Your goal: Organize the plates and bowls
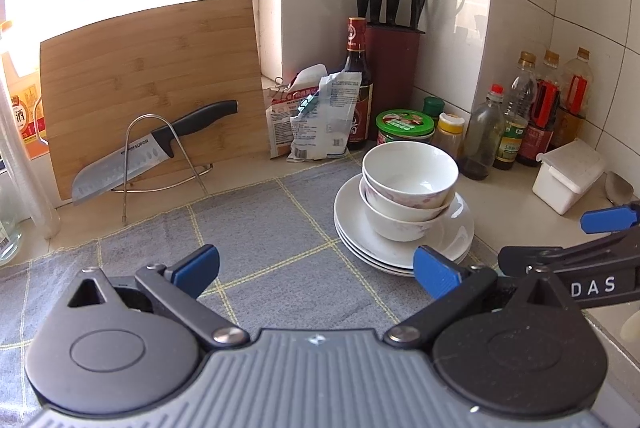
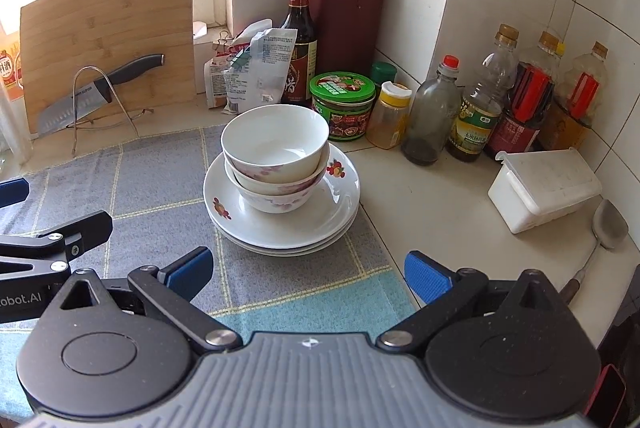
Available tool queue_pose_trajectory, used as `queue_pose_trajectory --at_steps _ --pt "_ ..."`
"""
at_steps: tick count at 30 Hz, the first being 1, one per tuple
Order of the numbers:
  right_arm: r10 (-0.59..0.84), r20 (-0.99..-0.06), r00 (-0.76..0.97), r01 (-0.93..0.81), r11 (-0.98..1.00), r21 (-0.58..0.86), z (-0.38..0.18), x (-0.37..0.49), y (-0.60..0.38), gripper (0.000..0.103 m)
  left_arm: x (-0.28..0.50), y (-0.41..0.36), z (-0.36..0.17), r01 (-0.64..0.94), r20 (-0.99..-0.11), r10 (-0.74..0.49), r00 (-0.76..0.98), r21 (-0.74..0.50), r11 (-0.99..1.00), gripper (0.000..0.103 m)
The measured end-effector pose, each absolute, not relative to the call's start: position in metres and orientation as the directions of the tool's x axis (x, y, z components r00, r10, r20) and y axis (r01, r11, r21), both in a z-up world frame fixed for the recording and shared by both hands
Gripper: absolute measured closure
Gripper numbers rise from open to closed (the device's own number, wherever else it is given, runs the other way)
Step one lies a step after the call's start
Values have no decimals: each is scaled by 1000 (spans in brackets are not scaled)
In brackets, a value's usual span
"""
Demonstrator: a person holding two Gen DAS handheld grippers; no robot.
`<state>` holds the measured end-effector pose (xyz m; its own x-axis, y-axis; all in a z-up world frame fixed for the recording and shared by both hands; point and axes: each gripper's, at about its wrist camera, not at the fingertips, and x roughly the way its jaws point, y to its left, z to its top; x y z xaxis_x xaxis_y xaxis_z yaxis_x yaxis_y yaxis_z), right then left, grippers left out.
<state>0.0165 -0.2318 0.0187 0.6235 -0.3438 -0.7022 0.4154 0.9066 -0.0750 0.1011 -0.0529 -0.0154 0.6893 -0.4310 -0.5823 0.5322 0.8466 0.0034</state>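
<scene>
Leftmost, the left gripper [image 1: 316, 270] hovers over the grey checked cloth [image 1: 260, 228], fingers spread wide and empty. Centre: stacked bowls [image 2: 276, 156] rest on stacked plates [image 2: 280, 224] at the cloth's right edge. Right: the right gripper [image 2: 308, 274], likewise spread and empty, faces them.

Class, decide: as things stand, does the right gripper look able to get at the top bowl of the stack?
Probably yes. The right gripper is open, facing the top bowl, with only bare cloth between them.
</scene>
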Motion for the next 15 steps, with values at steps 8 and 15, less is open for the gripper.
queue_pose_trajectory --at_steps 8,15 --pt "-345 -699 627 416 907 -74 20 16 -233 0 102 -54 -16 524 -585 -421 694 8 852 1" --pt "-345 -697 629 420 905 -69 21 14 -234 0 102 -55 -15 519 -587 -415 695 10 855 1"
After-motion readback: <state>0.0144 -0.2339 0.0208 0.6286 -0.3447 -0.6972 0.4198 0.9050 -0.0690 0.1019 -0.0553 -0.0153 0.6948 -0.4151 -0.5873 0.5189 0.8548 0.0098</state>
